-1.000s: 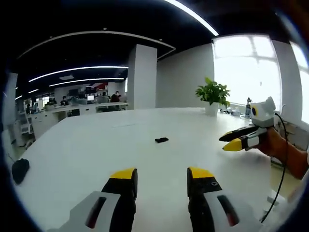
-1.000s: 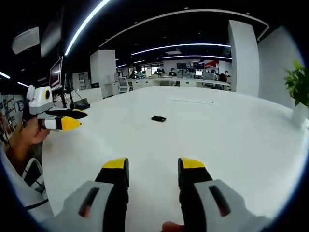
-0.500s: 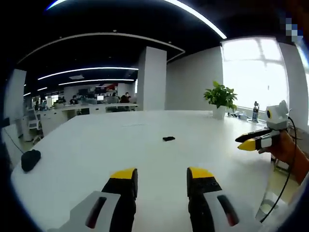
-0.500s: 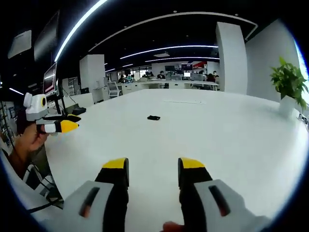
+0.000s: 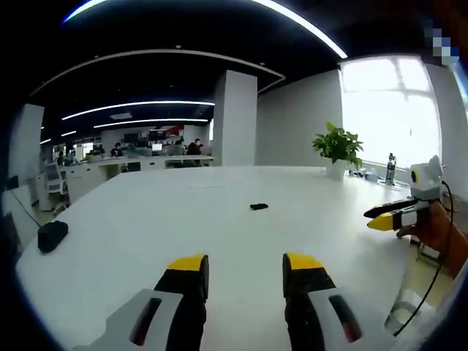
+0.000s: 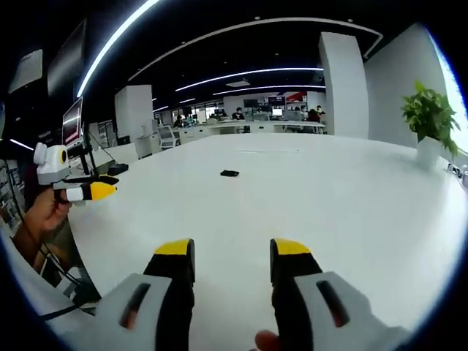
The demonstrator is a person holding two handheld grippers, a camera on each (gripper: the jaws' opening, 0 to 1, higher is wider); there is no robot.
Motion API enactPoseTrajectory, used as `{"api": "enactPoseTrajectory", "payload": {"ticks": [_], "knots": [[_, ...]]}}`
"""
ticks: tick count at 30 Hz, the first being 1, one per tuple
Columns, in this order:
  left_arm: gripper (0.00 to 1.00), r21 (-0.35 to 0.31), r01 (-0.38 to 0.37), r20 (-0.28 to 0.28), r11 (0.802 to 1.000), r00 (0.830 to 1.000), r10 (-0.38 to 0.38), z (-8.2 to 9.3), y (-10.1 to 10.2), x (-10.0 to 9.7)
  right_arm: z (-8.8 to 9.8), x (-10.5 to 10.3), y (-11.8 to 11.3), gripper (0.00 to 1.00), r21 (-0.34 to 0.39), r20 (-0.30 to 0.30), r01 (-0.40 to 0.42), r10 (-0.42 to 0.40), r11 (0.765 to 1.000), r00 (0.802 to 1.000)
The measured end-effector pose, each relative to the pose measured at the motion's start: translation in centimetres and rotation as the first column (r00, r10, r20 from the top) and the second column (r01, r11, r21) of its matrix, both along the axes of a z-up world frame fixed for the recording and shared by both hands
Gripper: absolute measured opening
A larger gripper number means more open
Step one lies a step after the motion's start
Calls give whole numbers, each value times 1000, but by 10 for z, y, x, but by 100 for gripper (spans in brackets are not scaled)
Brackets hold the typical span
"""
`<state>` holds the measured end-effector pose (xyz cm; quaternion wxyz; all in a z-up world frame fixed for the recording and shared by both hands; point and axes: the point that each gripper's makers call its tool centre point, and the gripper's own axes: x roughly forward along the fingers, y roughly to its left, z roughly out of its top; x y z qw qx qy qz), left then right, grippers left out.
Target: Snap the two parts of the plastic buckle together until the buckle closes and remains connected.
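A small black buckle [image 5: 259, 207] lies far out on the white table [image 5: 146, 227]; in the right gripper view the buckle [image 6: 229, 173] shows as one dark piece, too small to tell its parts. My left gripper [image 5: 243, 266] is open over the near table, well short of the buckle, and appears at the left of the right gripper view as the left gripper [image 6: 97, 186], held by a hand. My right gripper [image 6: 228, 257] is open with nothing between its jaws; from the left gripper view the right gripper [image 5: 385, 218] is at the right edge.
A black computer mouse [image 5: 51, 235] with a cord sits near the table's left edge. A potted plant [image 5: 338, 148] stands at the far right of the table, also the plant [image 6: 429, 117]. Office desks and people sit far behind.
Both cameras have drawn back and swung slightly, so the buckle looks smaller and farther. The mouse has come further into the left gripper view. Both grippers stay open.
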<state>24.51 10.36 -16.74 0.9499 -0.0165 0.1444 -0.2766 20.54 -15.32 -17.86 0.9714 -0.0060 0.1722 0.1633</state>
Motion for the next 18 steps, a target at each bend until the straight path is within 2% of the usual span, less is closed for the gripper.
{"api": "enactPoseTrajectory", "payload": {"ticks": [3,12,18], "knots": [[41,-9,5,-6,1000,1000,-5,-1,-2,-1,0,-1,0,41,-5,-1,-1,1,1000,1000],[41,40,-3,7,999,1000,2,-3,-5,-2,2,-1,3,41,0,8,-9,9,1000,1000],[41,34,-10,9,999,1000,10,-2,-3,-1,2,0,7,41,11,7,-17,17,1000,1000]]}}
